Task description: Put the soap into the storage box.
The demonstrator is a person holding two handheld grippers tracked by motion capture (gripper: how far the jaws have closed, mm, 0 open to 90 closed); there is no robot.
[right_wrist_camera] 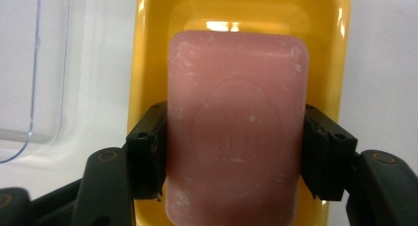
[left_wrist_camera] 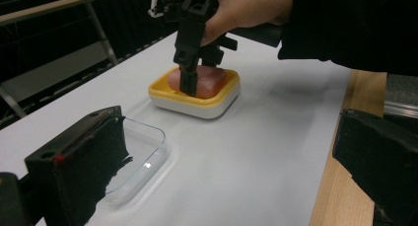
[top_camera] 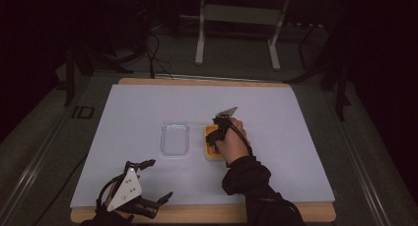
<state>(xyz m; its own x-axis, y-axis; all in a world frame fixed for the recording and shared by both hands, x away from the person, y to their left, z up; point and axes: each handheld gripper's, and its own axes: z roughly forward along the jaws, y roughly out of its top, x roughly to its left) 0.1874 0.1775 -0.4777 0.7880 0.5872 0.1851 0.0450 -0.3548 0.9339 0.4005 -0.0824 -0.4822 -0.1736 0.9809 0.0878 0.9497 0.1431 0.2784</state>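
Observation:
A pink bar of soap (right_wrist_camera: pixel 236 127) lies lengthwise over a yellow soap dish (right_wrist_camera: pixel 153 48) with a white base (left_wrist_camera: pixel 197 105). My right gripper (right_wrist_camera: pixel 236 152) comes down from above and is shut on the soap, a black pad pressed against each long side. In the left gripper view the soap (left_wrist_camera: pixel 212 80) sits low inside the dish with the right gripper (left_wrist_camera: pixel 190 80) on it. In the high view a hand covers most of the dish (top_camera: pixel 211 156). My left gripper (top_camera: pixel 158 179) rests open near the table's front left edge, with nothing between its jaws.
A clear shallow plastic tray (top_camera: pixel 175 138) lies on the white sheet just left of the dish, also as the clear tray (left_wrist_camera: pixel 143 152) in the left gripper view. The wooden table edge (top_camera: pixel 197 213) runs along the front. A metal stand (top_camera: pixel 236 18) is on the floor behind the table.

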